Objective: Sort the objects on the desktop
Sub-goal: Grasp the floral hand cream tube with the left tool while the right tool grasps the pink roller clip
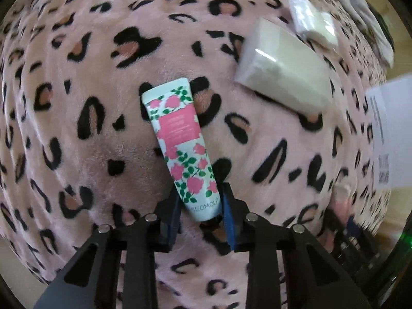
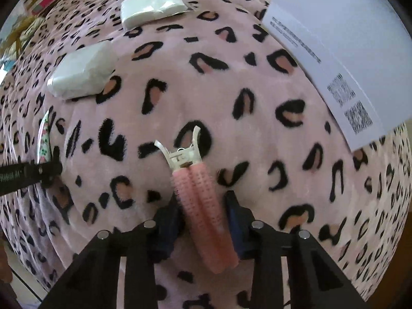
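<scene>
A white hand-cream tube [image 1: 180, 139] printed with pink roses lies on the pink leopard-print blanket [image 1: 90, 90]. My left gripper [image 1: 199, 197] points down at it and is shut on its lower end, with a blue pad on each side. In the right wrist view, a pink hair-roller clip [image 2: 203, 200] with a white spring handle lies on the blanket. My right gripper [image 2: 203, 204] is shut around its pink rollers. The left gripper [image 2: 49, 166] and the tube [image 2: 43, 139] also show at the left edge of that view.
Two white wrapped packets [image 1: 283, 64] [image 1: 312, 23] lie beyond the tube; they appear again as packets [image 2: 82, 69] [image 2: 152, 6] in the right wrist view. A white box with printed codes [image 2: 342, 51] rests at the right. The blanket's edge drops off at the near side.
</scene>
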`<state>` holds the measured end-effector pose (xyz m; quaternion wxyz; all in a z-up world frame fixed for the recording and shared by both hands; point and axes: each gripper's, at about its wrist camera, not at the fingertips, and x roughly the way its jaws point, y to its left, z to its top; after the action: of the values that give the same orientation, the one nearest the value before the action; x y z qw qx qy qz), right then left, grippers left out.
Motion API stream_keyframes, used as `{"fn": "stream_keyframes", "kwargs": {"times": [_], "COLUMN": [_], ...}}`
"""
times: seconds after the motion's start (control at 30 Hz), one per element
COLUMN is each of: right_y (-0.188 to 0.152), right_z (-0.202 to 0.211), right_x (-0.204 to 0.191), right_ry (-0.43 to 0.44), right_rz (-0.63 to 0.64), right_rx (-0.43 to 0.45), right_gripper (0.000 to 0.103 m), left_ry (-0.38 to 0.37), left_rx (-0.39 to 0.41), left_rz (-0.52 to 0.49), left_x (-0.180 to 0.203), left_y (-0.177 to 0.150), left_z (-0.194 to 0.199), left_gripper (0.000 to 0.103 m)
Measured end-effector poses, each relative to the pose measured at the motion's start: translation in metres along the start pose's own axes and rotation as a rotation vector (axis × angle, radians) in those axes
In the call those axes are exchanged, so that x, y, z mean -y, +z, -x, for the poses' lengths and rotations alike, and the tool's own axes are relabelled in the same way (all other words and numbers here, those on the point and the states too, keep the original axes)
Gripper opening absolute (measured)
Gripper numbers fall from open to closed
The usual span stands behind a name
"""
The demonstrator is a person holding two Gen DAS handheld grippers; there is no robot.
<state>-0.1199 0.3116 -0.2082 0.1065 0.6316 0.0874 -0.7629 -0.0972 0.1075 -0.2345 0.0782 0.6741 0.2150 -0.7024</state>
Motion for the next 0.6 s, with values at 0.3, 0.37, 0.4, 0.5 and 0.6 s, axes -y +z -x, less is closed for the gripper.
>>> {"fn": "stream_keyframes", "kwargs": {"times": [0.3,0.37,0.4,0.5,0.6], "right_y": [-0.013,-0.014,-0.015,-0.017,-0.019], "right_z": [0.008,0.010,0.012,0.017,0.019], "right_x": [0.004,0.005,0.006,0.005,0.004], "right_ry": [0.046,0.067,0.078,0.105,0.128], "right_rz": [-0.136,-0.165,-0.179,-0.216,-0.246], "right_rx": [0.005,0.006,0.008,0.015,0.016], "right_gripper": [0.031,0.030,0.029,0.028,0.028], "left_ry": [0.020,0.024,0.029,0.034,0.037], "left_rx": [0.007,0.011,0.014,0.017,0.019], "left_rz": [-0.083,-0.093,-0.101,-0.113,-0.121], "left_x": [0.001,-0.001,-0.003,0.004,-0.001], "left_y": [-0.007,-0.008,-0.009,-0.012,-0.015], "left_z": [0.005,0.008,0.010,0.025,0.032], "left_gripper": [0.029,0.029,0.029,0.028,0.027]}}
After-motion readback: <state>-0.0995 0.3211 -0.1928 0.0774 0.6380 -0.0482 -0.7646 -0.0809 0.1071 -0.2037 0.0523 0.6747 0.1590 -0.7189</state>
